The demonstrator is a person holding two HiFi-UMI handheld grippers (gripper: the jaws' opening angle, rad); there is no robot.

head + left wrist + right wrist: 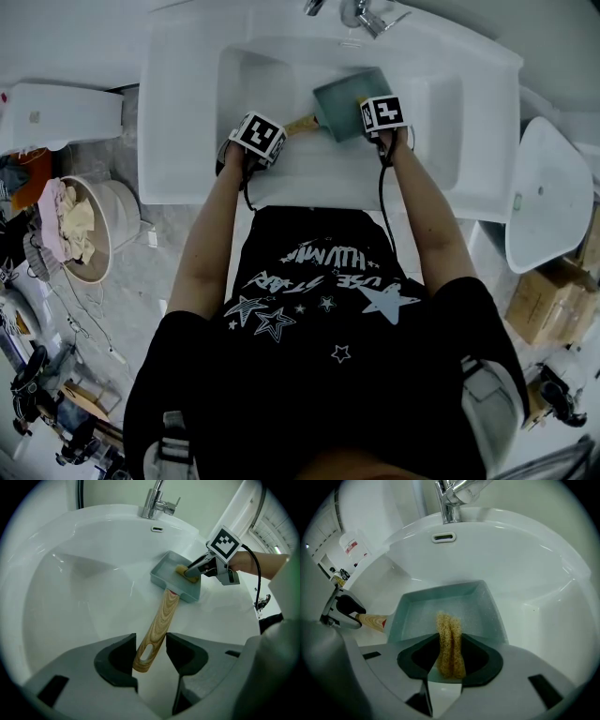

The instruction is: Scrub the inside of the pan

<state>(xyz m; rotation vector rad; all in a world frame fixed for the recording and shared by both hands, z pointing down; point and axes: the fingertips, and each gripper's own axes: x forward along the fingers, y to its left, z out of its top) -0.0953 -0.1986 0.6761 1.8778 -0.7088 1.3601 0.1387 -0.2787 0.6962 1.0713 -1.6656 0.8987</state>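
Observation:
A square teal pan (pixel 342 103) with a wooden handle (pixel 302 123) lies in the white sink (pixel 272 178). My left gripper (pixel 151 656) is shut on the end of the handle (pixel 159 625), and it shows in the head view at the sink's front left (pixel 267 141). My right gripper (pixel 450 656) is shut on a yellow scrub sponge (pixel 450 644), whose tip reaches down into the pan (pixel 440 609) near its front wall. From the left gripper view, the right gripper (pixel 192 572) presses the sponge (pixel 182 570) inside the pan (pixel 180 581).
A chrome faucet (pixel 370 17) stands at the back of the sink above an overflow slot (pixel 444 537). A toilet (pixel 66 112) and a basket of cloths (pixel 80 225) are to the left. A white basin-like piece (pixel 548 192) and a cardboard box (pixel 544 305) are to the right.

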